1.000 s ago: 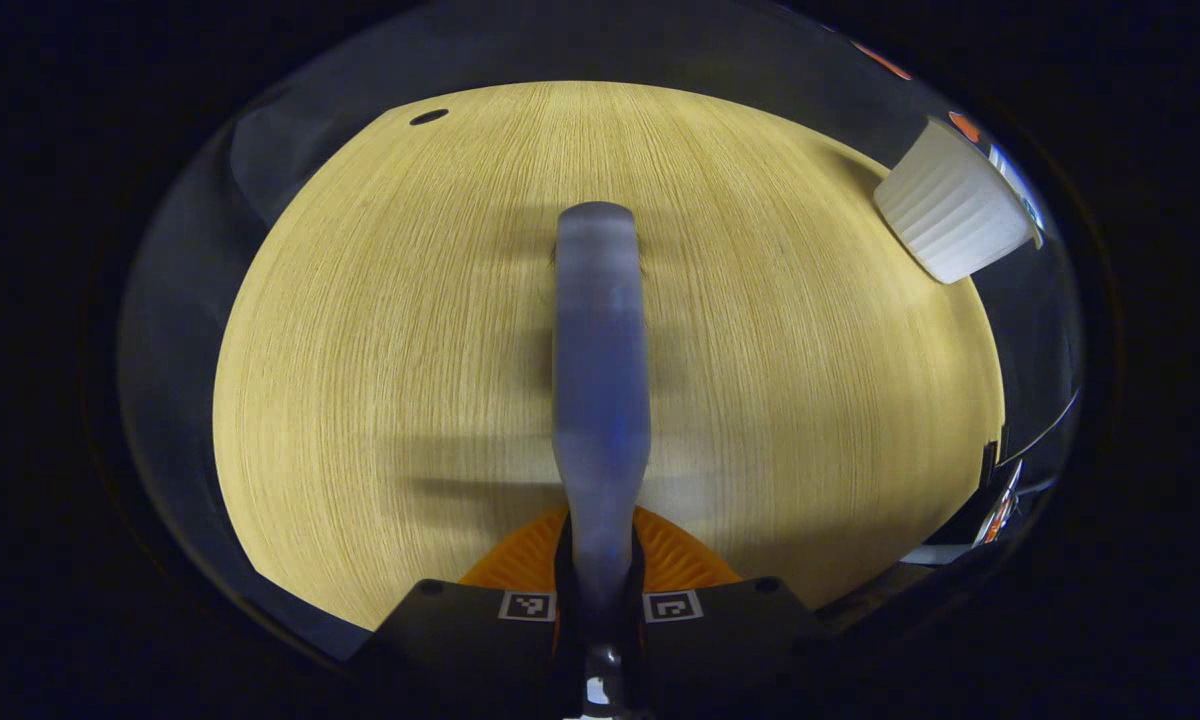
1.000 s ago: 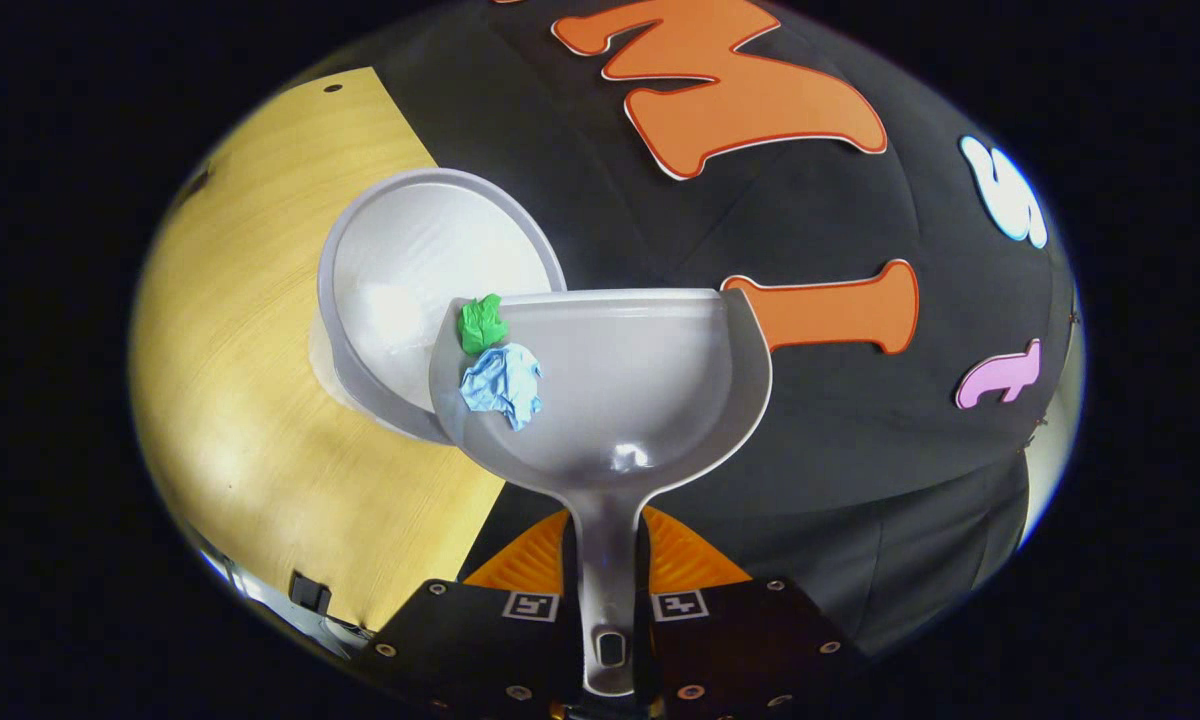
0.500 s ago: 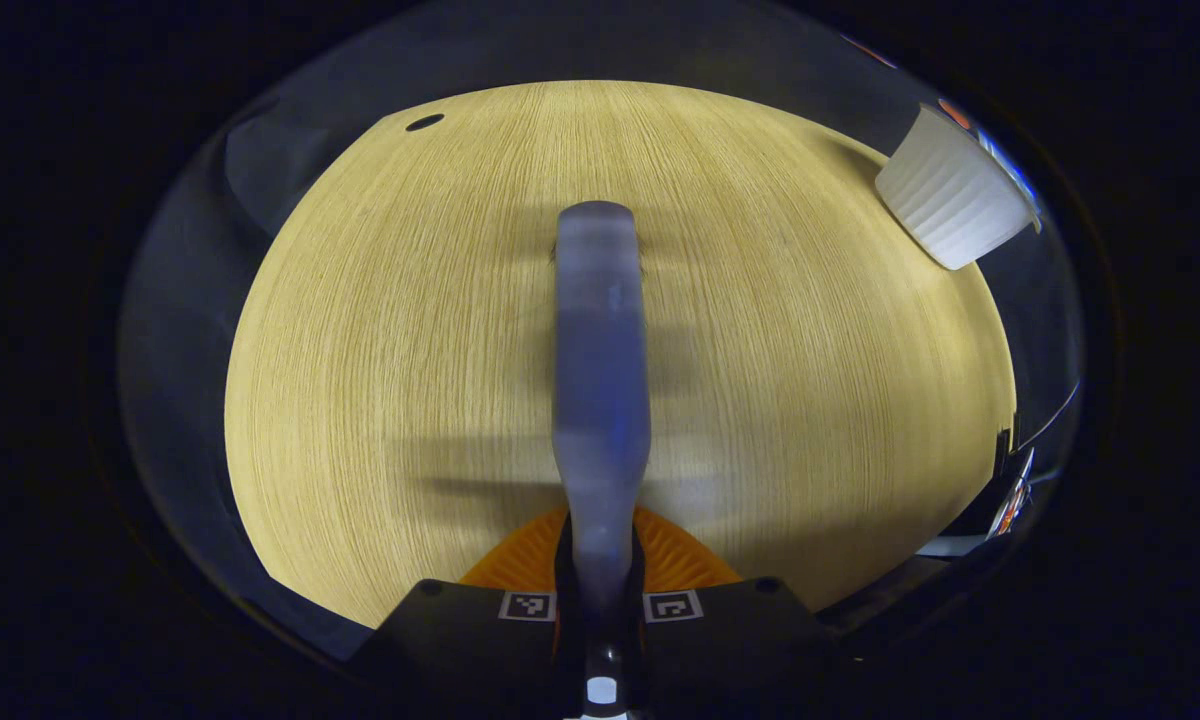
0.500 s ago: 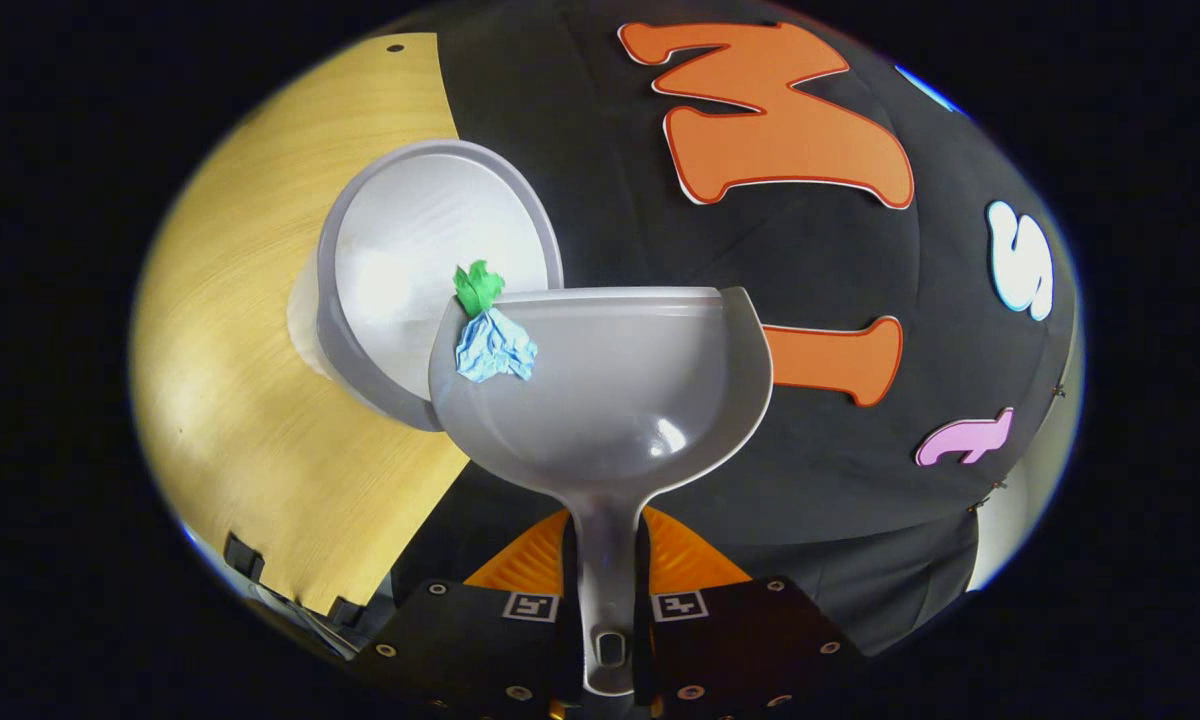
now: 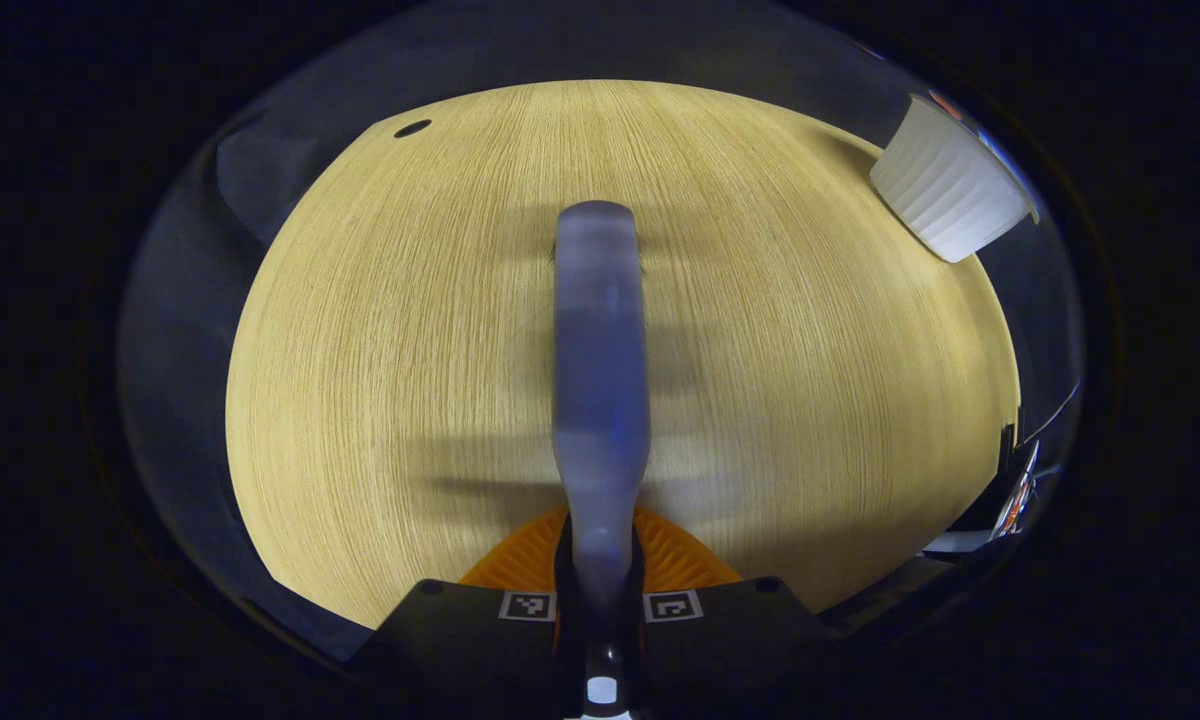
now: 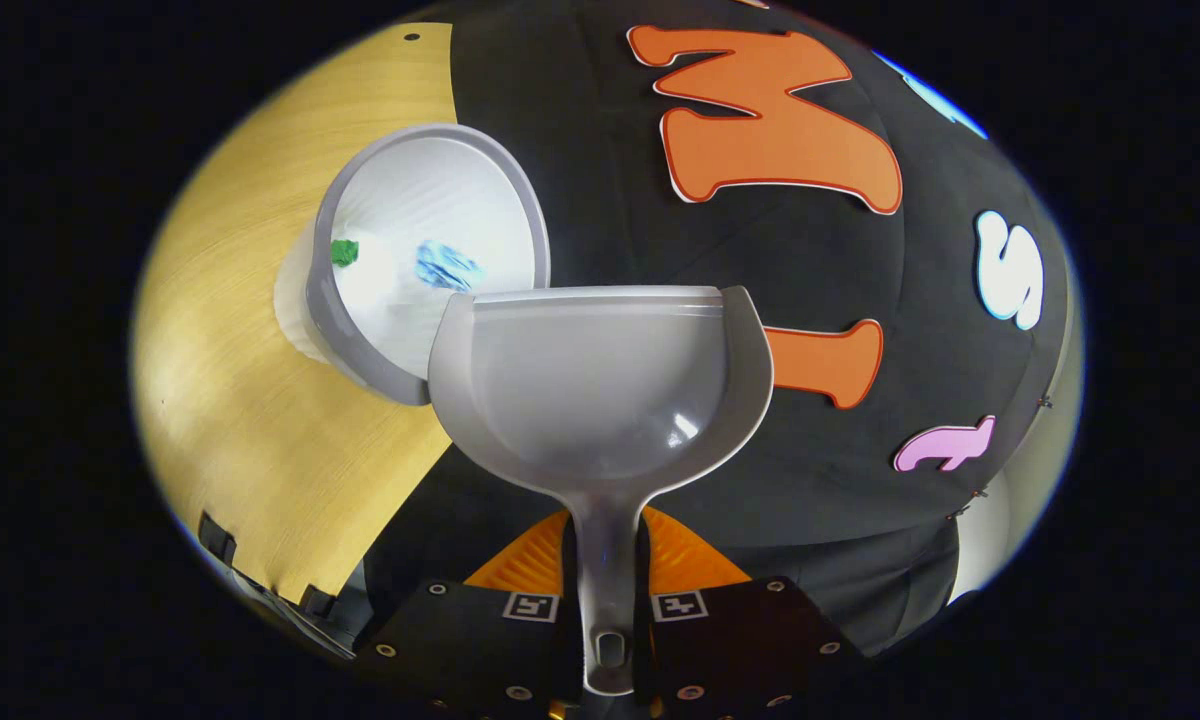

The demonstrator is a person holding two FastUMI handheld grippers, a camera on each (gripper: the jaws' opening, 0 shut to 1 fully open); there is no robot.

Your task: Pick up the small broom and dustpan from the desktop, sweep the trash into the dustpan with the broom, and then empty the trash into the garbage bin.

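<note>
Both paper scraps (image 6: pixel 447 266) lie inside the bin (image 6: pixel 360 340) (just beyond the dustpan (image 6: pixel 600 395) lip).

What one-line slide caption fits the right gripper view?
Right gripper tips the emptied dustpan at the garbage bin, where the green scrap and blue scrap now lie.

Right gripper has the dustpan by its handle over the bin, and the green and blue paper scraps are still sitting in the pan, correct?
Not quite. The right gripper view shows the dustpan empty; the green scrap and blue scrap are inside the bin. The right gripper grips its handle.
</note>
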